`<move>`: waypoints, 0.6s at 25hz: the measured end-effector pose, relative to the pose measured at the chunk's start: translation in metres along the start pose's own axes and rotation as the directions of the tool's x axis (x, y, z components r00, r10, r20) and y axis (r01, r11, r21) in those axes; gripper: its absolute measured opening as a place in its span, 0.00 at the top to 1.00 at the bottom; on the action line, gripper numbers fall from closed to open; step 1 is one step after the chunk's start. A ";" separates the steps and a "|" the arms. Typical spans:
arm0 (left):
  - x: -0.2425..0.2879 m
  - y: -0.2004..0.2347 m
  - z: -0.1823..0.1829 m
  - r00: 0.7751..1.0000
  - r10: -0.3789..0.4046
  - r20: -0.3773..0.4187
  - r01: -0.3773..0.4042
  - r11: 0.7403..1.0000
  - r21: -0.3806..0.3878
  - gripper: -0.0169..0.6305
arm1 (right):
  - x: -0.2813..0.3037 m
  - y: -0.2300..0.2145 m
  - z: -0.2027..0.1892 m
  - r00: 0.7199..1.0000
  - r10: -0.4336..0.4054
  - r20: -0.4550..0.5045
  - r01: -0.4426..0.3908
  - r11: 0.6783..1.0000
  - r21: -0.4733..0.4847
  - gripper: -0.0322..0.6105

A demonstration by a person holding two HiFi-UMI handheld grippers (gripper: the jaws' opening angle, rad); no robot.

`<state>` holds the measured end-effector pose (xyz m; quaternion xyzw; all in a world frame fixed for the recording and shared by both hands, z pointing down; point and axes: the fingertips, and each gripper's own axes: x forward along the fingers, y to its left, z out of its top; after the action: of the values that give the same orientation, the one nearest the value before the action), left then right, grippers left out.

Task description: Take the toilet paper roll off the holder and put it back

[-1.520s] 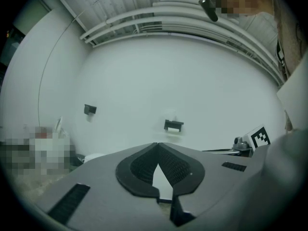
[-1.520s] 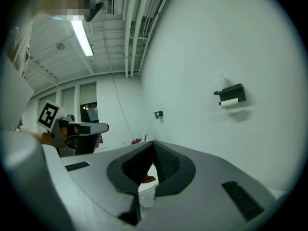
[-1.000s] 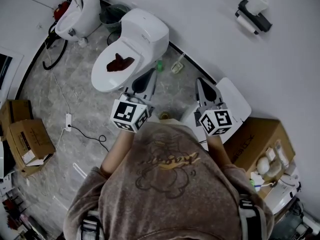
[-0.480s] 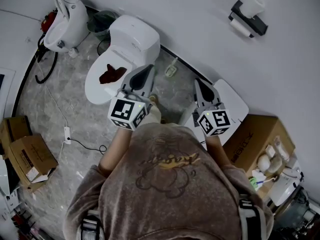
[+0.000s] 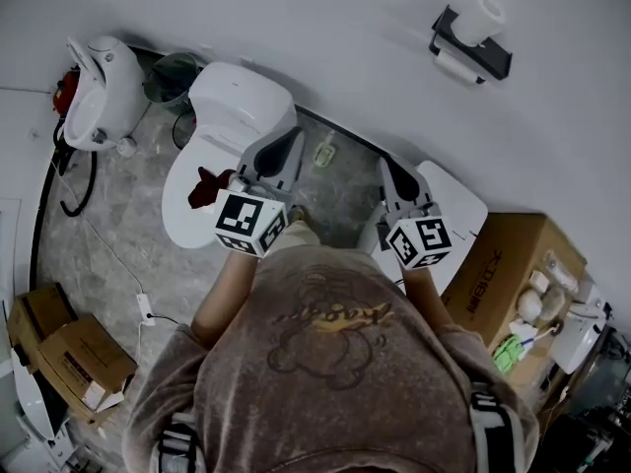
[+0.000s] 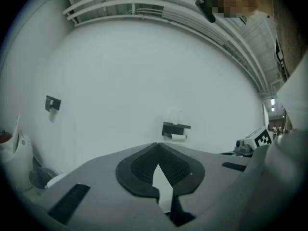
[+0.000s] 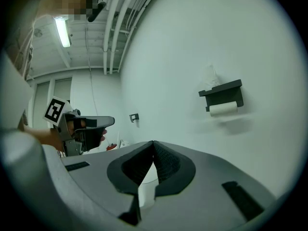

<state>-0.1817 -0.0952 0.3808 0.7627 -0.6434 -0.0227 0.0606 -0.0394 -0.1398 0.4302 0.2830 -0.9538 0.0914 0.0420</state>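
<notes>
A black wall holder (image 5: pixel 471 52) hangs at the upper right of the head view. A white toilet paper roll (image 5: pixel 455 67) sits on its bar and a second roll (image 5: pixel 481 16) stands on its shelf. Both gripper views show the holder (image 6: pixel 175 128) (image 7: pixel 222 91) and the hung roll (image 6: pixel 178 136) (image 7: pixel 223 109) far ahead on the white wall. My left gripper (image 5: pixel 286 138) (image 6: pixel 157 144) is shut with nothing in it. My right gripper (image 5: pixel 391 164) (image 7: pixel 153 142) is also shut and empty. The two are held side by side at chest height, well short of the holder.
A white toilet (image 5: pixel 222 136) with something red (image 5: pixel 205 187) in its bowl stands below the left gripper. A second fixture (image 5: pixel 99 92) and a bin (image 5: pixel 173 72) are at the far left. A cardboard box (image 5: pixel 503 264) of items is at the right, with more boxes (image 5: pixel 69 363) at the lower left.
The head view has swung: the toilet and floor slid left and the holder drifted down and left in the frame. Both grippers stay shut and side by side.
</notes>
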 end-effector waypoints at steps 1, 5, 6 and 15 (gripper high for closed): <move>0.006 0.003 0.002 1.000 -0.019 -0.001 0.019 1.000 0.001 0.94 | 0.003 -0.002 0.002 1.000 -0.015 0.004 0.015 1.000 0.000 0.96; 0.032 0.009 0.010 0.995 -0.103 -0.007 0.103 0.995 0.004 0.94 | 0.015 -0.011 0.010 0.997 -0.078 0.017 0.078 0.997 0.004 0.96; 0.038 0.010 0.012 0.992 -0.125 -0.008 0.125 0.992 0.005 0.94 | 0.017 -0.013 0.012 0.995 -0.095 0.020 0.095 0.995 0.006 0.96; 0.074 0.002 0.020 0.953 -0.300 -0.035 0.301 0.954 0.010 0.94 | 0.016 -0.023 0.026 0.969 -0.239 0.055 0.238 0.971 0.029 0.96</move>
<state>-0.1729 -0.1694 0.3649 0.8524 -0.5192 -0.0142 0.0613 -0.0409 -0.1728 0.4104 0.3985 -0.9127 0.0880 0.0220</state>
